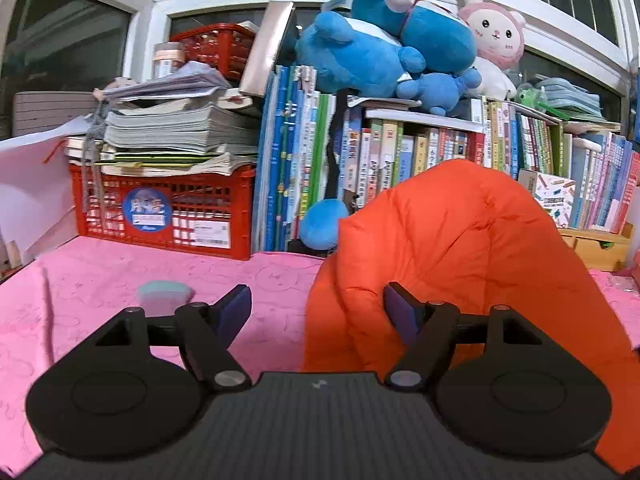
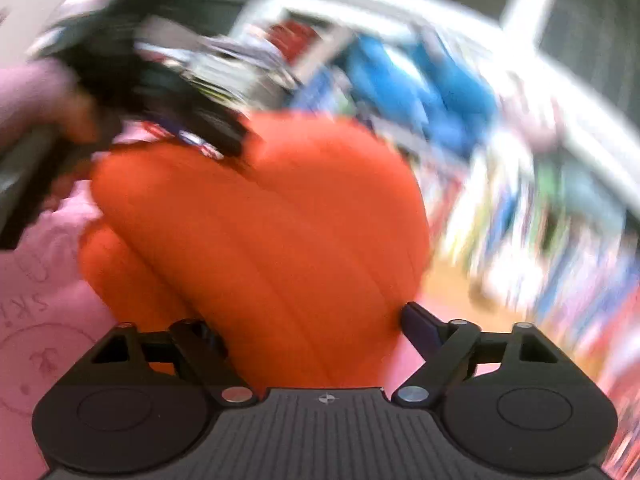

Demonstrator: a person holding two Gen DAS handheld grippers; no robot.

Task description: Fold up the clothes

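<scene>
Nearest the left wrist camera, the left claw (image 1: 316, 312) is seen with its jaws spread wide and nothing gripped; its right finger sits against the edge of the orange padded jacket (image 1: 460, 260), while its left finger stands over bare pink cloth (image 1: 120, 272). The jacket is heaped in a rounded mound on the cloth-covered surface, to the right of the claw's middle line. A small pale blue-and-pink object (image 1: 164, 294) is seen on the cloth just beyond the left finger; what it is cannot be told. Behind the surface, a red crate (image 1: 160, 212) loaded with stacked papers, a row of upright books (image 1: 400, 156) and blue plush toys (image 1: 380, 44) beside a pink one (image 1: 496, 36) are lined up under the windows. In the heavily blurred right wrist view, the right claw (image 2: 312, 332) is likewise held wide apart, with the jacket (image 2: 272, 216) bulging between its fingers; whether the pads press on it cannot be told.
</scene>
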